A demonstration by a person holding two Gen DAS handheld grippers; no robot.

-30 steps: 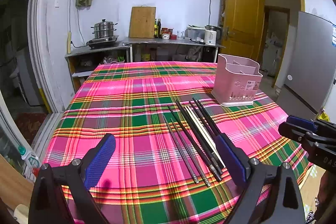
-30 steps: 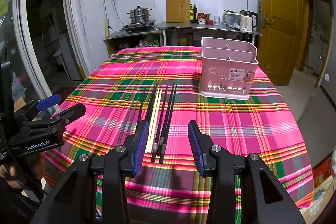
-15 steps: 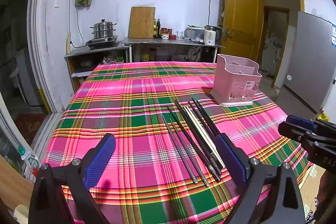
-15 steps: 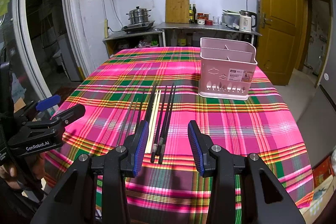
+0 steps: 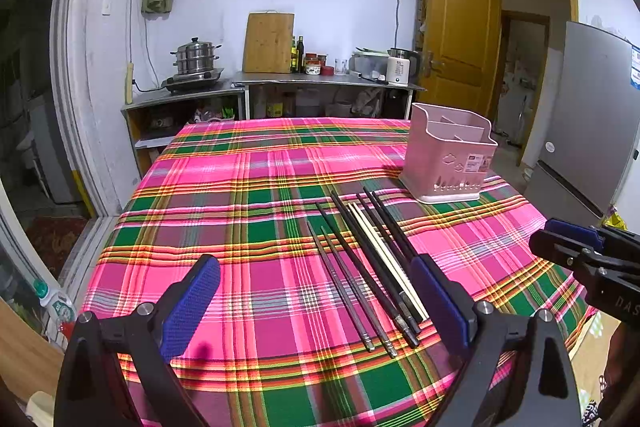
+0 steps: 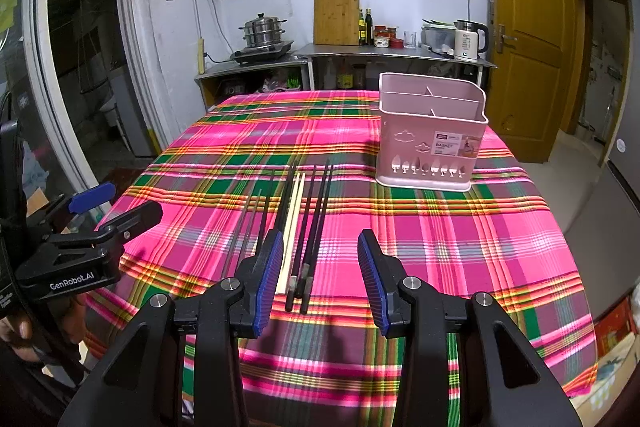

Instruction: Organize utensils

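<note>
Several chopsticks (image 5: 368,267), mostly black with a pale pair, lie side by side on the plaid tablecloth (image 5: 248,211). They also show in the right wrist view (image 6: 304,223). A pink divided utensil basket (image 5: 450,159) stands upright beyond them; it also shows in the right wrist view (image 6: 430,131). My left gripper (image 5: 316,291) is open and empty, above the near table edge, left of the chopsticks' near ends. My right gripper (image 6: 320,271) is open and empty, its left finger over the chopsticks' near ends.
The table's near edge drops off below both grippers. A counter (image 5: 320,79) with a steamer pot, a cutting board, bottles and a kettle stands behind the table. A wooden door (image 5: 456,31) and a grey fridge (image 5: 588,115) are at the right.
</note>
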